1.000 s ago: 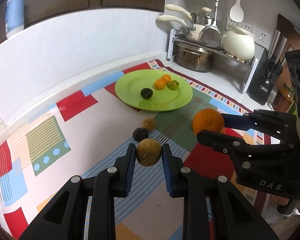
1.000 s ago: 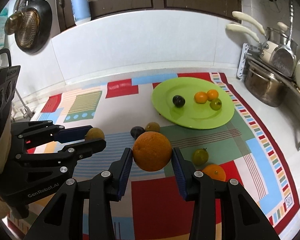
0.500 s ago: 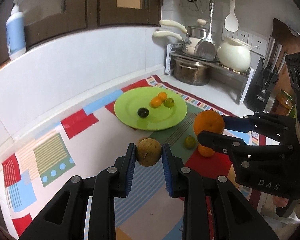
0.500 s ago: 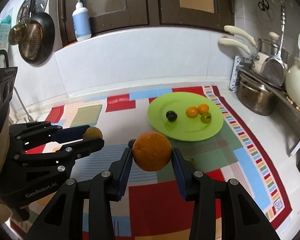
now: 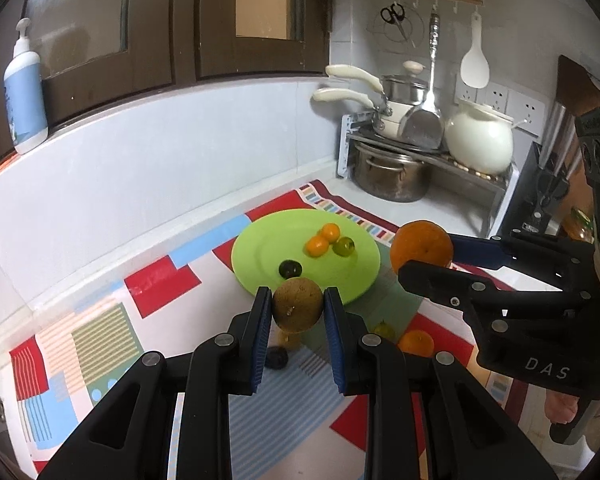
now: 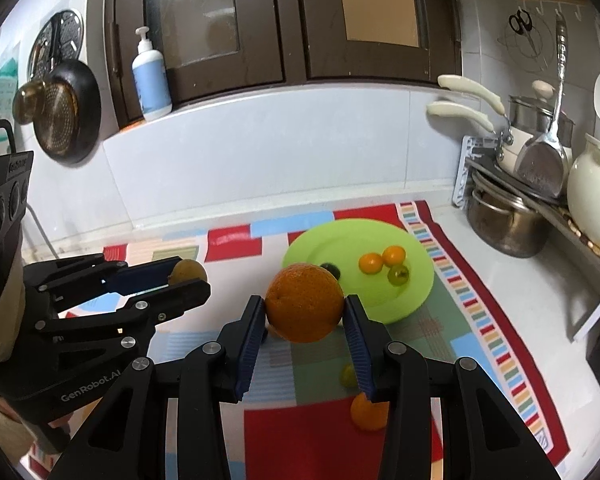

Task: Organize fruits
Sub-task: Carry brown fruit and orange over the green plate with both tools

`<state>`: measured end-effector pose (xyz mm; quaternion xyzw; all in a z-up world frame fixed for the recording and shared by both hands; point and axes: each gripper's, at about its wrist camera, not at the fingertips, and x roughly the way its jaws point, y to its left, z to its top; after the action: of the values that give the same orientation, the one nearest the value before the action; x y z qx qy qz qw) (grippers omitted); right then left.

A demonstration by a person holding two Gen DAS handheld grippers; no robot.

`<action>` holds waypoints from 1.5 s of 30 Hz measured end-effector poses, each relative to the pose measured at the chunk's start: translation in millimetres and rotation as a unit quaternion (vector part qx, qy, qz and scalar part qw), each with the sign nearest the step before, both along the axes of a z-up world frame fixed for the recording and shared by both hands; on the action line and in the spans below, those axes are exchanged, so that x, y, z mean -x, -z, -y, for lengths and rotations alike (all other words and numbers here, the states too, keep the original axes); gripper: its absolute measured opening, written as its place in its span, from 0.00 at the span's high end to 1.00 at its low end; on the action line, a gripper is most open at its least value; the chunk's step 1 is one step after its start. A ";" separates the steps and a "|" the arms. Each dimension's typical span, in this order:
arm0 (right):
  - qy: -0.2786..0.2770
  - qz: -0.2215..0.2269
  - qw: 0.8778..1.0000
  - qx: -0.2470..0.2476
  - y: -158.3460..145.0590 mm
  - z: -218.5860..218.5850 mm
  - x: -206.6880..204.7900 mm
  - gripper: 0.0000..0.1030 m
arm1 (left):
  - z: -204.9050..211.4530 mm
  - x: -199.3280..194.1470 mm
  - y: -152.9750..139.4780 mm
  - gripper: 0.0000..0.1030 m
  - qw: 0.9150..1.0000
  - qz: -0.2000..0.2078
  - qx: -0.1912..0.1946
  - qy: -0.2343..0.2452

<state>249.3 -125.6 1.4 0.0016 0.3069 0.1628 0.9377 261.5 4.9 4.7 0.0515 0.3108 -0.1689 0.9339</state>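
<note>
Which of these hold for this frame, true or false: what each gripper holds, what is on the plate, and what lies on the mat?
1. The left gripper is shut on a brownish-green fruit. True.
2. The right gripper is open, holding nothing. False: it is shut on a large orange.
3. The green plate holds four small fruits. True: two small orange ones, a green one and a dark one.
4. Every fruit is already on the plate. False: a small orange and other small fruits lie on the patterned mat.
5. The plate sits on a bare white counter. False: it rests on the mat.
</note>
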 end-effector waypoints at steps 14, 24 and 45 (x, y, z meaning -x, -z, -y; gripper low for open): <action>0.006 -0.016 1.000 -0.008 -4.1 21.2 -54.8 0.60 | 18.5 -50.2 -9.3 0.74 1.000 -0.010 0.001 -0.020; 0.012 -0.033 0.999 -0.020 -2.0 37.3 -96.2 0.60 | 35.1 -85.0 -16.2 0.74 1.000 -0.016 -0.003 -0.019; -0.004 -0.068 0.998 -0.013 24.3 46.8 -184.7 0.60 | 46.7 -168.2 18.9 0.74 0.998 -0.056 -0.014 -0.022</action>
<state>434.0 -172.4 -22.9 0.0239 0.3683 0.1696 0.9138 429.8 -41.8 -14.2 0.0479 0.3659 -0.1469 0.9177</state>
